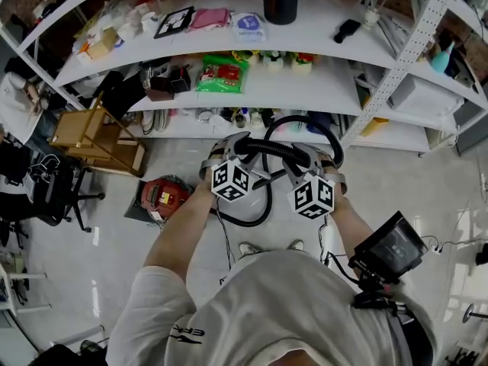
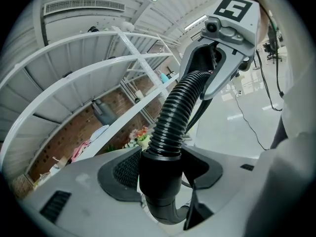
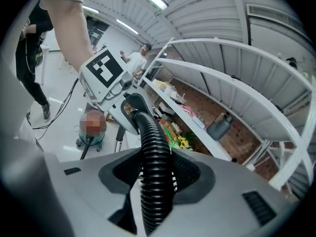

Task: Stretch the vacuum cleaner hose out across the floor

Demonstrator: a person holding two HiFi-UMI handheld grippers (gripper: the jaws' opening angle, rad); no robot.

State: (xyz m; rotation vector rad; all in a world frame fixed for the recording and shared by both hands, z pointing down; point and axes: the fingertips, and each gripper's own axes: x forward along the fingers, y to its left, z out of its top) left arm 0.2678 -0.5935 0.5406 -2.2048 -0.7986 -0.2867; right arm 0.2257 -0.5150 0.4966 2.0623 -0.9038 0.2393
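A black ribbed vacuum hose [image 1: 268, 149] runs between my two grippers, held up at chest height in front of the shelves. My left gripper [image 1: 231, 155] is shut on the hose's smooth black cuff [image 2: 159, 174]. From there the ribbed hose [image 2: 177, 113] rises to my right gripper [image 2: 217, 58]. My right gripper [image 1: 308, 163] is shut on the ribbed part [image 3: 156, 174], which leads up to my left gripper [image 3: 126, 100]. Beyond the right gripper the hose arches up and over [image 1: 305, 120]. Another loop hangs below the left one [image 1: 248, 219]. The red vacuum cleaner [image 1: 164, 197] stands on the floor to the left.
White curved shelves [image 1: 320, 90] full of goods stand straight ahead. A wooden frame [image 1: 95, 137] and a black office chair [image 1: 53, 189] are at the left. A black monitor [image 1: 390, 248] hangs by my right hip. Two people [image 3: 30, 58] stand on the floor behind the left gripper.
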